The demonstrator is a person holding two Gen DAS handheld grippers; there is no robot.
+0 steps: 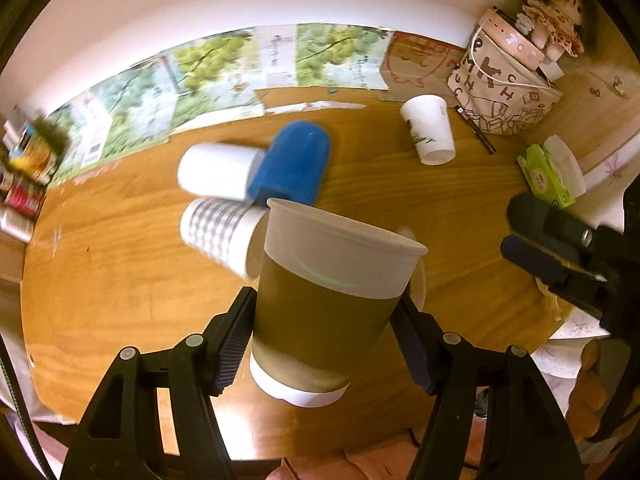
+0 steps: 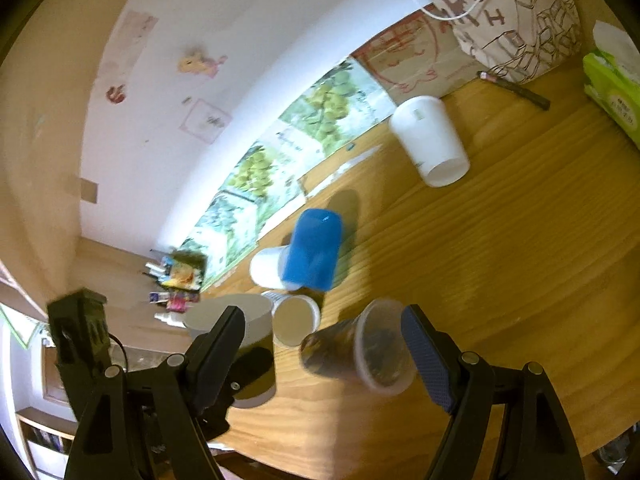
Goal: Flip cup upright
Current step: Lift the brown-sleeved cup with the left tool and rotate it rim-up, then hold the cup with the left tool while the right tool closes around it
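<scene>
My left gripper [image 1: 324, 320] is shut on an olive and white paper cup [image 1: 320, 304], held nearly upright, rim up, above the wooden table [image 1: 440, 208]. The same cup [image 2: 244, 356] shows at lower left in the right wrist view. My right gripper [image 2: 324, 344] is open; a clear plastic cup [image 2: 360, 352] lies on its side between its fingers, untouched. A blue cup [image 1: 292, 164], a white cup [image 1: 216, 170] and a checked cup [image 1: 220, 232] lie on their sides mid-table. Another white cup [image 1: 430, 128] lies tipped at the back right.
A printed canvas bag [image 1: 500, 88] with a doll [image 1: 556, 24] on it stands at the back right, a pen [image 1: 476, 128] beside it. A green tissue pack [image 1: 548, 176] lies on the right. Posters [image 1: 200, 92] line the wall. Books [image 1: 24, 176] are stacked far left.
</scene>
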